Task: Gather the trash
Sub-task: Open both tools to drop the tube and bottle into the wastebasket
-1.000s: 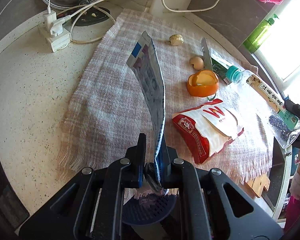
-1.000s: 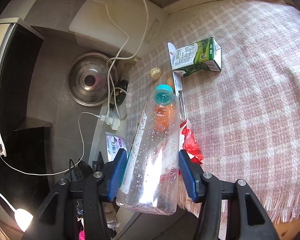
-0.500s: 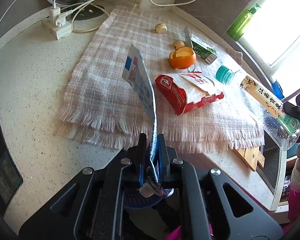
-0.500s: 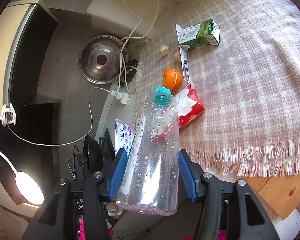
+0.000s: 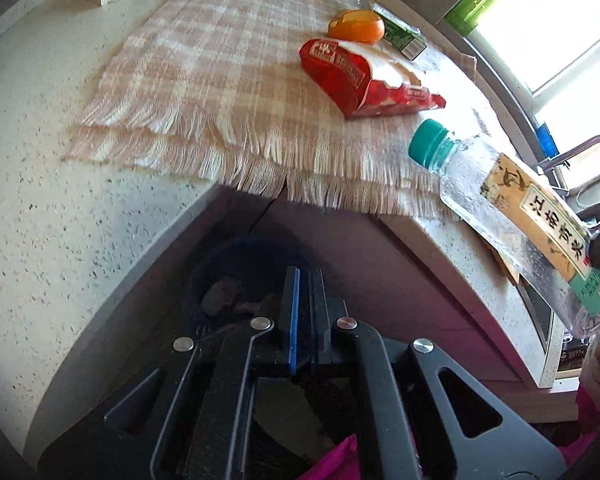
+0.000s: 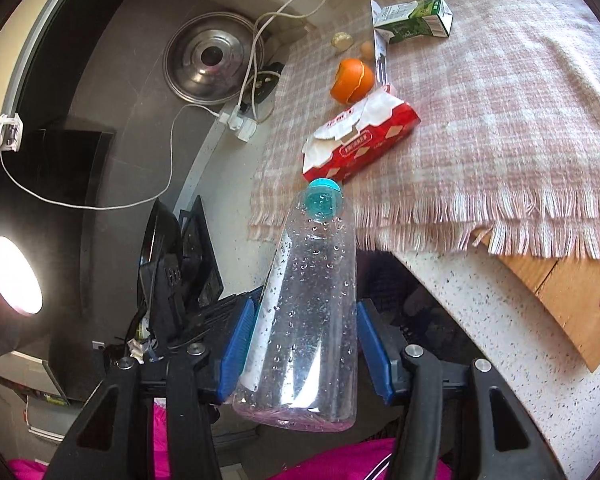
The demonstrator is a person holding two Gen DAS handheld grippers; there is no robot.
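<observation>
At the bottom of the left wrist view the left gripper (image 5: 304, 280) is clenched on nothing, above a dark bin (image 5: 236, 280) below the counter edge. In the right wrist view the plastic bottle (image 6: 308, 292) is clamped by the right gripper (image 6: 306, 344), blocking the centre. Farther up, a red wrapper (image 6: 360, 140), orange peel (image 6: 350, 80) and green carton (image 6: 414, 20) are seen on the checked cloth (image 6: 500, 120).

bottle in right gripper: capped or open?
Capped. The teal cap sits on the neck of the clear plastic bottle held between the right gripper pads.
</observation>
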